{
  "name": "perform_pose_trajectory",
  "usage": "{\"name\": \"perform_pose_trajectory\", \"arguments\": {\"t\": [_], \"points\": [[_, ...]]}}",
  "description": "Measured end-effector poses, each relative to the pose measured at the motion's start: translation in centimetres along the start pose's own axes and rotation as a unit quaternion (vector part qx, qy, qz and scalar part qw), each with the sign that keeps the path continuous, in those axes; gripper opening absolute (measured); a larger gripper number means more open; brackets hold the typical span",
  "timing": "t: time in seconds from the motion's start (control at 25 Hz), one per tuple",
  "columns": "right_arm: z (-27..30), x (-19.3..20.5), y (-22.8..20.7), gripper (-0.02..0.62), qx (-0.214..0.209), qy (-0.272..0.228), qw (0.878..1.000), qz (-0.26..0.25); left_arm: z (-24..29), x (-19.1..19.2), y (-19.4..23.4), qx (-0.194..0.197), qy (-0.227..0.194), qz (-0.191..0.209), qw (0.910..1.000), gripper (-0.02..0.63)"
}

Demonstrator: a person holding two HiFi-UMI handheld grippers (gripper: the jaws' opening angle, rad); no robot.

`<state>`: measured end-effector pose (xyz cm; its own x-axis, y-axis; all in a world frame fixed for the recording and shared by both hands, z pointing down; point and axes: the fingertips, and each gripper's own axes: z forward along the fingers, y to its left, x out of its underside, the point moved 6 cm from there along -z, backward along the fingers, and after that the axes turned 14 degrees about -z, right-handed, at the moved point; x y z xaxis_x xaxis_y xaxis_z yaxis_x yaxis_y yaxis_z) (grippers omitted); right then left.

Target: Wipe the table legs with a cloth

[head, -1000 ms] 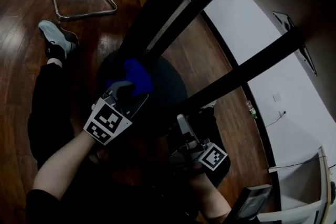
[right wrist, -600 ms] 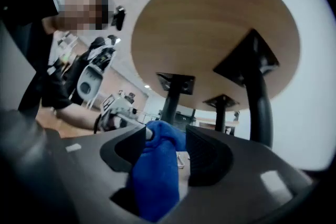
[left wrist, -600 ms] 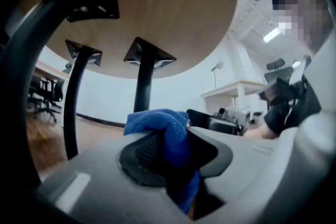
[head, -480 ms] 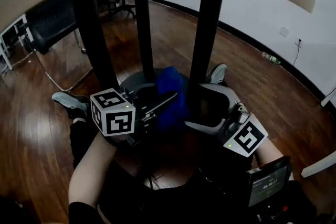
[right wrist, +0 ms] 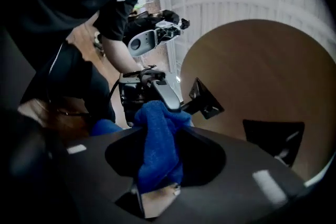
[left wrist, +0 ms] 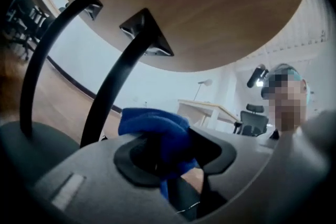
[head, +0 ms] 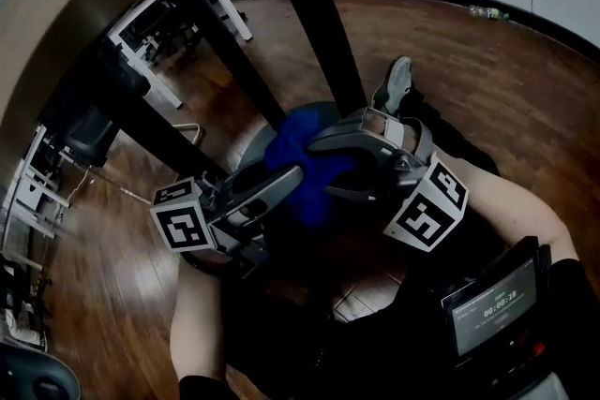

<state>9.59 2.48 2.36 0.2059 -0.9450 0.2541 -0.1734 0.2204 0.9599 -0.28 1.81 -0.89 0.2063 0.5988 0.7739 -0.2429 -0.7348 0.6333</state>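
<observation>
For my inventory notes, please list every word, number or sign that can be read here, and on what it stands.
Screen: small timer-like digits, too blurred to read.
Marker cubes: black-and-white square patterns only, no letters.
Cloth, table: no print visible.

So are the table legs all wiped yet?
Done: nothing I can see. In hand: the left gripper holds the blue cloth, jaws just opening; the right gripper has its jaws, just closing, round it. Left: probably wiping the table legs.
</observation>
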Motion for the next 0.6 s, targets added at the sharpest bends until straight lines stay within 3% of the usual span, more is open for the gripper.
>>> {"name": "perform_pose_trajectory", "arguments": {"t": [0.04, 0.16, 0.28, 0.36, 0.44, 0.52, 0.6], "points": [[-0.5, 0.3, -0.2, 0.117, -0.003, -0.004, 0.999, 0.044, -0.2, 0.0, 0.1, 0.0, -0.006, -0.004, 1.0, 0.194], [-1.8, 2.0, -0.8, 0.103, 0.022, -0.01, 0.984, 0.176, -1.3, 0.5, 0.8, -0.015, -0.039, 0.011, 0.9991, 0.234], [-2.5, 5.9, -2.9, 0.101, 0.099, 0.03, 0.96, 0.259, -3.0, 1.2, 2.5, -0.048, -0.074, 0.037, 0.9954, 0.235], [-2.7, 9.4, -4.9, 0.101, 0.144, 0.088, 0.956, 0.241, -3.4, 2.2, 3.3, -0.071, -0.082, 0.044, 0.9931, 0.235], [-2.6, 13.2, -7.4, 0.103, 0.174, 0.152, 0.959, 0.164, -3.1, 3.2, 3.9, -0.09, -0.08, 0.052, 0.9913, 0.233], [-2.5, 16.4, -11.3, 0.104, 0.201, 0.205, 0.953, 0.092, -1.8, 3.9, 4.6, -0.097, -0.067, 0.054, 0.9916, 0.233], [-2.1, 17.9, -15.9, 0.105, 0.234, 0.221, 0.946, 0.042, -0.1, 4.7, 5.5, -0.106, -0.042, 0.051, 0.9922, 0.232]]}}
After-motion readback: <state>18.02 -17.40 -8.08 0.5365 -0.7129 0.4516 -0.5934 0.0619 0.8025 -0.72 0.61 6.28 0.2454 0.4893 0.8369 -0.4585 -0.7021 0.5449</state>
